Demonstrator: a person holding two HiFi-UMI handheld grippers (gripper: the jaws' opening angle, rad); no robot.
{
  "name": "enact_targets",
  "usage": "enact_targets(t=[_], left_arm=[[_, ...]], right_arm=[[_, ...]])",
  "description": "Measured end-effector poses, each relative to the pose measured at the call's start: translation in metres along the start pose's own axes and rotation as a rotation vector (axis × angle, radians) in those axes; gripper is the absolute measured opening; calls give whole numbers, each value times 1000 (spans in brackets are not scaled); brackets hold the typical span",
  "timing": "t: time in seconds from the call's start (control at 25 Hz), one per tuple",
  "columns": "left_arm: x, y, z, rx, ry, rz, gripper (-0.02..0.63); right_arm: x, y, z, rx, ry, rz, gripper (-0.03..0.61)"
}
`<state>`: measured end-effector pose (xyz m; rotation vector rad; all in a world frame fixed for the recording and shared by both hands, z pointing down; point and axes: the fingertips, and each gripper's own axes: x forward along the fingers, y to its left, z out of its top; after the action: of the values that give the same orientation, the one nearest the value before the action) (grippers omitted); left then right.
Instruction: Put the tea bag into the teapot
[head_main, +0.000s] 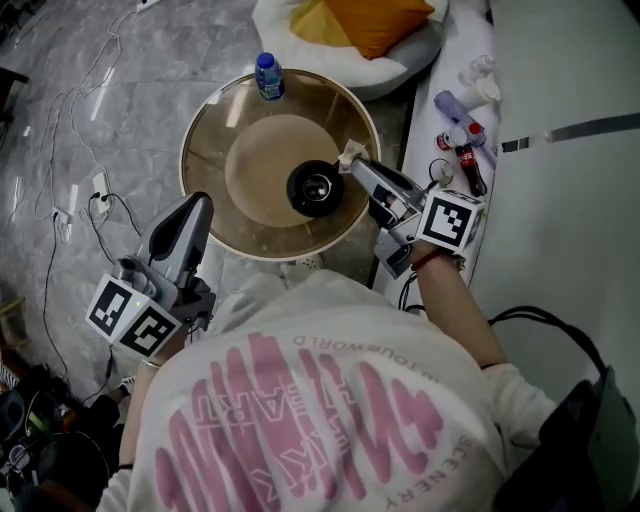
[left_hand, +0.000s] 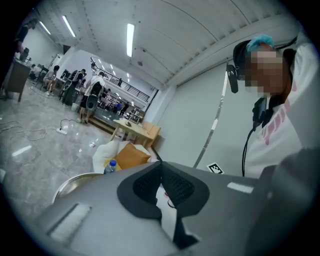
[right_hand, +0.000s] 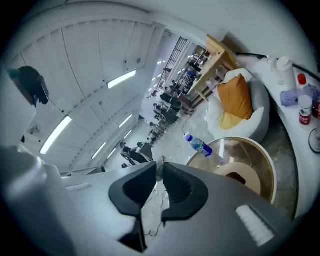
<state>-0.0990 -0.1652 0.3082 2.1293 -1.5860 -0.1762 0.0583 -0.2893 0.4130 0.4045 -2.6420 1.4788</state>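
Note:
A black teapot (head_main: 316, 187) with its top open stands in the middle of a round glass table (head_main: 215, 120). In the head view my right gripper (head_main: 357, 166) reaches in from the right, its tip just right of the pot's rim, shut on a small pale tea bag (head_main: 349, 153). The right gripper view shows a pale sliver pinched between the pads (right_hand: 175, 187), with the teapot (right_hand: 240, 177) below and to the right. My left gripper (head_main: 200, 207) hovers at the table's near-left edge, shut with nothing in it; its pads (left_hand: 175, 187) meet.
A blue-capped water bottle (head_main: 268, 76) stands at the table's far edge. Beyond it lies a white beanbag with an orange cushion (head_main: 370, 20). A white counter (head_main: 540, 200) with small bottles (head_main: 465, 150) runs along the right. Cables (head_main: 80, 190) trail over the floor at left.

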Motion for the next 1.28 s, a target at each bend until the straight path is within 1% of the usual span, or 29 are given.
enact_targets(t=[0.16,0.36,0.56,0.76,1.0,1.16,1.28], left_arm=[[9,-2,-11,-18,52,-24,6],[12,2,-12,-51,45,-13,6],[16,6,-22,-70,75,-16,6],[24,19,-26,-71,98,-15,6],[32,15,-20,-50,100,-60,6],[29,22,-25,-51,106,-44,6],[25,26,-31,-12,111,-22,6]], right_arm=[[10,-21,-15,-48,77,-64,40],[22,-46,-28,-85,148,-119,40],[28,-61,-41,-96,189,-167,40],[32,-76,-59,-137,240,-242,41],[24,-89,-73,-211,261,-364,43],[31,-94,-85,-243,274,-406,43],[37,-95,-96,-259,304,-425,43]])
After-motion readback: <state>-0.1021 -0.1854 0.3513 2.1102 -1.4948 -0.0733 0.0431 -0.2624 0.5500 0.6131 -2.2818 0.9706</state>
